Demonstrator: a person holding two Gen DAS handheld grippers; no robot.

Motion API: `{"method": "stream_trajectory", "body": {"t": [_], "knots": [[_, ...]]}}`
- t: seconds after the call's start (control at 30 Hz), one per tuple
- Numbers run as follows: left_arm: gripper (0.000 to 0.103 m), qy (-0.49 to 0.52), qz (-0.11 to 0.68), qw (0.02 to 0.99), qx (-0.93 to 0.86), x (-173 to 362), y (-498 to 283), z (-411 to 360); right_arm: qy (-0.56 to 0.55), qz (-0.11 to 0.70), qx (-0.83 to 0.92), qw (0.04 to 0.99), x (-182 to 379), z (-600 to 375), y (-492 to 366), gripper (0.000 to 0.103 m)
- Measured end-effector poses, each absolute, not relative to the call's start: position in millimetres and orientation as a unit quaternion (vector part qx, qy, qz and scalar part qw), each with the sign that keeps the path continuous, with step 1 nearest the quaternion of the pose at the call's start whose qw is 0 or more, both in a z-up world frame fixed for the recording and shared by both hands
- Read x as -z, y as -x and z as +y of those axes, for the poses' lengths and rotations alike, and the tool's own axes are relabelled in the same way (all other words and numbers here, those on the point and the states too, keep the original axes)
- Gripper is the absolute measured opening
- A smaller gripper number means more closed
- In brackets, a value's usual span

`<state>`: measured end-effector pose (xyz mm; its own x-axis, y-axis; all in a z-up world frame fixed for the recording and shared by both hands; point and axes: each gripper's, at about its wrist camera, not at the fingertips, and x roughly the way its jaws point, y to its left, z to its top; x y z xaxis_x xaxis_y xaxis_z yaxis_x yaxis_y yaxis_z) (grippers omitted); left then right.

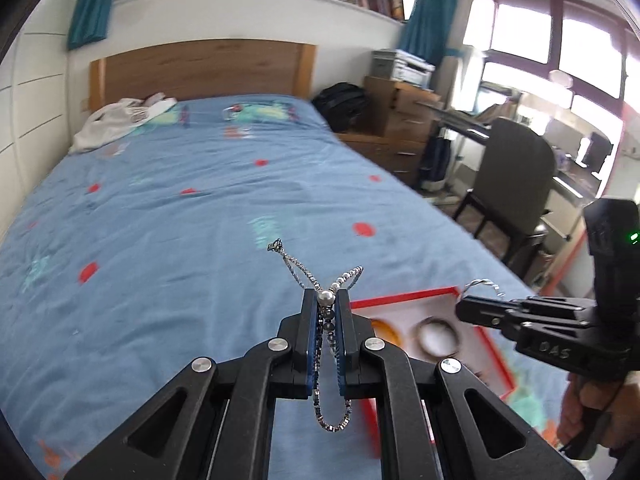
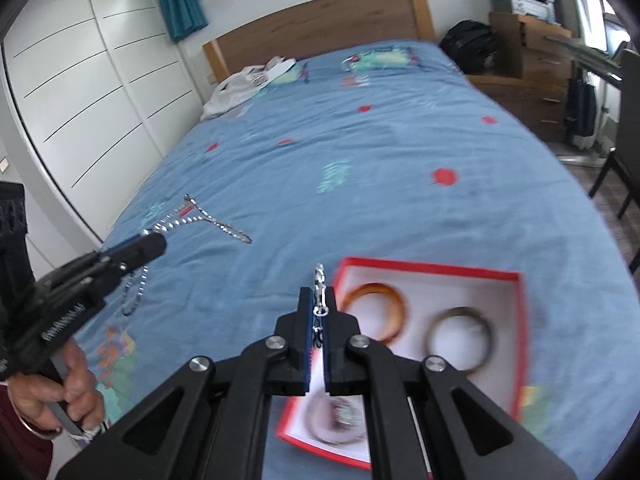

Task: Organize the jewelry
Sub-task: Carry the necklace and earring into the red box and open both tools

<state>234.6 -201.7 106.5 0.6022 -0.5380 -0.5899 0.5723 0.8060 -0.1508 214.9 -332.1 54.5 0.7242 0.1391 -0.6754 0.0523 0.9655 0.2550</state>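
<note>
In the left wrist view my left gripper (image 1: pixel 326 298) is shut on a necklace (image 1: pixel 326 298) with a pearl bead and a silver chain. Its ends stick up past the fingertips and a loop hangs below. The right wrist view shows that gripper (image 2: pixel 154 240) at the left, chain (image 2: pixel 200 216) trailing above the bed. My right gripper (image 2: pixel 319 294) is shut on a small silver chain with a clasp (image 2: pixel 319 280); it appears at the right (image 1: pixel 460 308). Below lies a red box (image 2: pixel 432 266) holding an orange bangle (image 2: pixel 376 312), a dark bangle (image 2: pixel 460 340) and a blurred bracelet (image 2: pixel 336 420).
A bed with a blue patterned cover (image 1: pixel 180 220) fills both views, with white cloth (image 1: pixel 116 124) near the wooden headboard (image 1: pixel 200 68). A white wardrobe (image 2: pixel 80 100) stands left of the bed. A chair (image 1: pixel 516 176) and wooden drawers (image 1: pixel 404 120) stand to the right. A person's hand (image 2: pixel 68 392) grips the left handle.
</note>
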Motion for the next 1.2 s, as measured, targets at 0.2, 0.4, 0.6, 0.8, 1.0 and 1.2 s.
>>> {"method": "stream_trajectory", "body": {"t": [0.2,0.4,0.6,0.8,1.0,1.2], "knots": [[0.008,-0.021,0.332,0.883,0.332,-98.4,-227.0,-257.7,-0.127,0.381,-0.006,0.916,-47.6,-378.7,-203.0,0.004],[0.008,-0.039,0.370,0.868,0.328,-54.9,-227.5,-304.2,-0.129,0.406,-0.010,0.905,-19.6,-405.2,-206.9,0.004],[0.008,-0.060,0.398,0.862,0.307,-14.7,-236.6,-322.8,-0.139,0.435,-0.012,0.890,20.0,-417.1,-223.0,0.004],[0.008,-0.068,0.417,0.854,0.304,13.8,-242.0,-324.6,-0.150,0.460,-0.010,0.875,49.3,-422.2,-237.3,0.004],[0.008,-0.065,0.431,0.845,0.311,27.0,-240.9,-322.5,-0.151,0.476,-0.006,0.866,62.6,-426.4,-243.2,0.004],[0.008,-0.068,0.432,0.843,0.313,31.6,-238.6,-322.9,-0.151,0.482,0.000,0.863,66.0,-429.1,-243.1,0.007]]}}
